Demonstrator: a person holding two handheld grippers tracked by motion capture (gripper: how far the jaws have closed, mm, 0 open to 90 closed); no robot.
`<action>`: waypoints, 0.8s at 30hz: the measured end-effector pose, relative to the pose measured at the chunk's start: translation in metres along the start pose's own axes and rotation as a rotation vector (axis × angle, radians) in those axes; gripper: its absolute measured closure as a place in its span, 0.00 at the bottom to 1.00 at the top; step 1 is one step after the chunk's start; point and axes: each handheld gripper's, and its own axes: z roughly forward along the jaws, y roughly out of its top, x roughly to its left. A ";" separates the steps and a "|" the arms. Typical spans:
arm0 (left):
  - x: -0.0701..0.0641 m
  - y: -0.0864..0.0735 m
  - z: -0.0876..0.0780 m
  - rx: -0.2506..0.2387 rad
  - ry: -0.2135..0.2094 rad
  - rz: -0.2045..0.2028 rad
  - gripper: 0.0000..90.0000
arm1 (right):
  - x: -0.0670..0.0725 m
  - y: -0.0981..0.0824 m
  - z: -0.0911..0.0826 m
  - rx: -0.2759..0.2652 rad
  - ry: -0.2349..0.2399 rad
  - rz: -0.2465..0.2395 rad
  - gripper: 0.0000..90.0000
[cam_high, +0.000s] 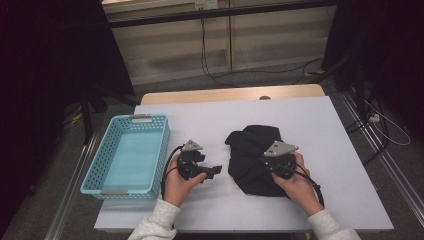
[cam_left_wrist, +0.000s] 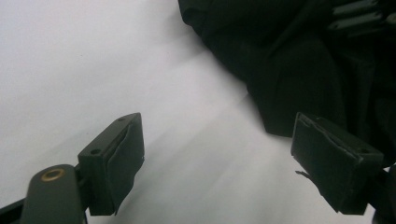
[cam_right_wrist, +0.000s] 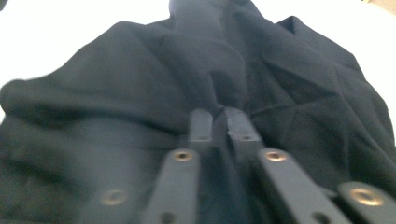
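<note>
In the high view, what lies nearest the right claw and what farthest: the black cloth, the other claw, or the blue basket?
1. Black cloth: directly under the right claw, touching it.
2. Left claw: to its left, over bare table.
3. Blue basket: farthest, at the table's left edge.

We look down on a pale grey rectangular tabletop (cam_high: 320, 130) with a wooden far edge. At nine o'clock sits a turquoise perforated plastic basket (cam_high: 102, 172). Just right of centre lies a crumpled black cloth garment (cam_high: 250, 150). The left black two-jaw gripper (cam_high: 215, 171), held in a hand with a light knitted sleeve, points towards three o'clock, near the garment's edge. The right black two-jaw gripper (cam_high: 264, 161) rests on the garment at its four o'clock side, jaws hidden against the dark fabric.
</note>
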 end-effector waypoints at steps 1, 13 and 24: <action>0.000 0.000 0.000 -0.001 0.000 0.000 0.20 | 0.000 0.000 0.000 0.000 0.000 0.000 0.95; -0.014 0.007 0.012 0.006 -0.045 0.025 0.18 | -0.067 -0.022 -0.066 -0.166 -0.187 0.240 0.96; -0.031 0.012 0.045 0.056 -0.081 0.070 0.23 | -0.070 -0.067 -0.065 -0.018 -0.176 0.254 0.94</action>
